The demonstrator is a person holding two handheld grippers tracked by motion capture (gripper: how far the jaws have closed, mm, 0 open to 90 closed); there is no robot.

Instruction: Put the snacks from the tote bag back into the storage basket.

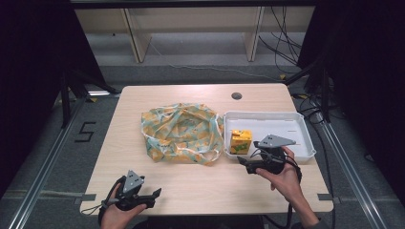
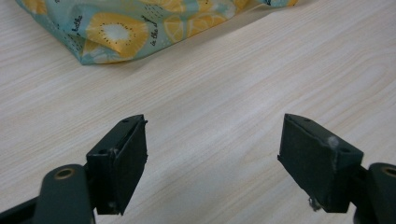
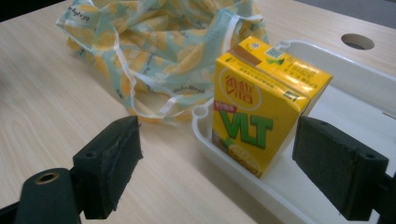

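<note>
A yellow VLT drink carton (image 1: 240, 141) (image 3: 261, 102) stands upright in the near left corner of a white tray (image 1: 277, 126) (image 3: 359, 84). My right gripper (image 1: 242, 163) (image 3: 219, 128) is open just in front of the carton, jaws apart on either side of it and not touching. A crumpled bag printed with lemons (image 1: 181, 133) (image 3: 159, 46) (image 2: 130, 28) lies at the table's middle, left of the tray. My left gripper (image 1: 155, 196) (image 2: 215, 126) is open over bare wood near the front left edge, with nothing between its jaws.
The wooden table (image 1: 200, 181) has a round cable hole (image 1: 236, 96) (image 3: 357, 41) at the back. Apart from the carton the tray holds nothing. Shelving and cables lie on the floor beyond the table.
</note>
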